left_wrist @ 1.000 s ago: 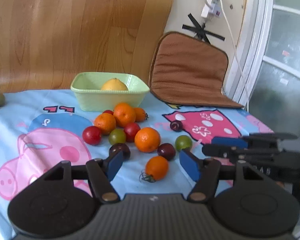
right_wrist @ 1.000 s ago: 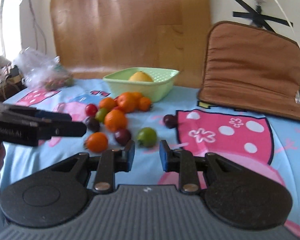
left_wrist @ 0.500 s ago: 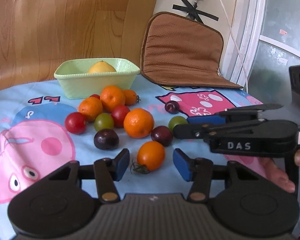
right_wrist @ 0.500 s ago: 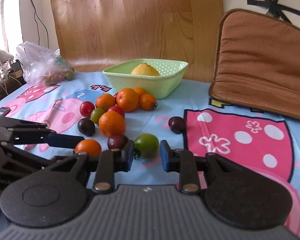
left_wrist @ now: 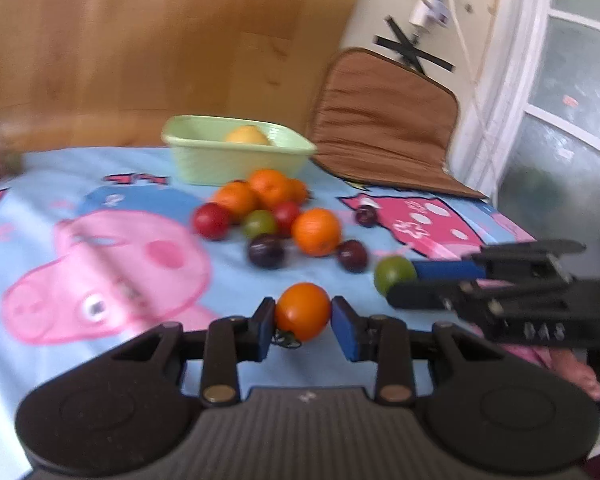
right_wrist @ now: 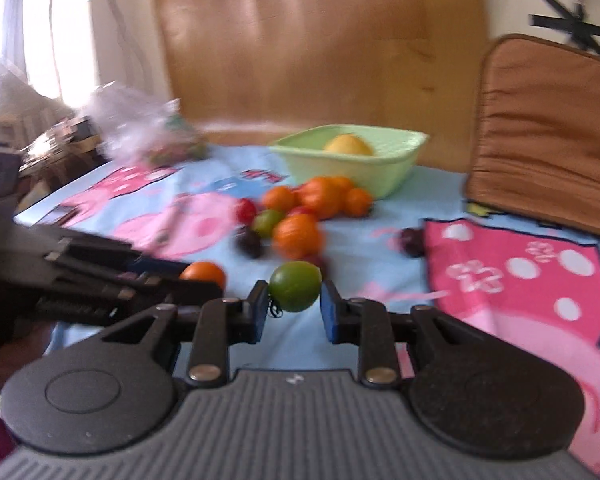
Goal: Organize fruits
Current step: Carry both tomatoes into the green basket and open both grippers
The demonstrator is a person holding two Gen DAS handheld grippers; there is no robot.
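My left gripper [left_wrist: 303, 316] is shut on an orange tomato [left_wrist: 303, 311], both blue pads touching it just above the cloth. My right gripper [right_wrist: 294, 300] has its pads around a green tomato [right_wrist: 295, 286]; a small gap shows on each side. That green tomato [left_wrist: 392, 274] also shows in the left wrist view at the right gripper's tip. A pile of oranges, red, green and dark fruits [left_wrist: 268, 216] lies in front of a light green basket [left_wrist: 236, 158] that holds a yellow fruit [left_wrist: 247, 135].
A lone dark plum [right_wrist: 413, 241] lies on the pink patch of the cartoon tablecloth [left_wrist: 100, 248]. A brown cushion [right_wrist: 548, 132] leans at the back right. A plastic bag [right_wrist: 148, 132] sits at the far left. Wooden board behind.
The left gripper moved forward and closed on the orange tomato. The right gripper advanced until the green tomato sat between its pads. Both views are motion blurred now.
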